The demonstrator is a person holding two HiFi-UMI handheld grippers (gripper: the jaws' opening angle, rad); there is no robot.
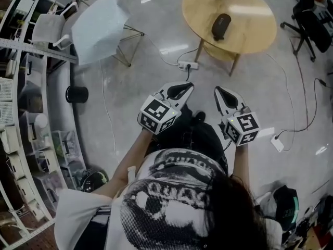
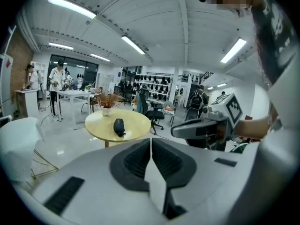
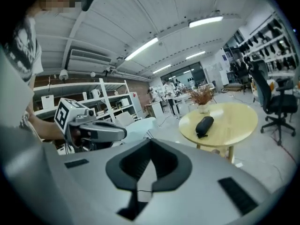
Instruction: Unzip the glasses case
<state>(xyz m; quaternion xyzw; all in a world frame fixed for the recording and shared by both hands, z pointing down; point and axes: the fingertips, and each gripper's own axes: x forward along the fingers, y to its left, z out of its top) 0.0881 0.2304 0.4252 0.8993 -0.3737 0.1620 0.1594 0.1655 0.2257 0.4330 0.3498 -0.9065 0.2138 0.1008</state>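
In the head view, the dark glasses case [image 1: 221,26] is seen on the far round worktop [image 1: 252,33], well apart from the left gripper [image 1: 188,86] and the right gripper [image 1: 218,90]. In the left gripper view, its jaws are pressed together, empty. In the right gripper view, the jaws are likewise closed on nothing; the case appears zipped, though too small to be sure.

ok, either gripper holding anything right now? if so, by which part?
Nothing is held. The left gripper and right gripper are both shut and empty; the glasses case lies on the round table, clear of both.
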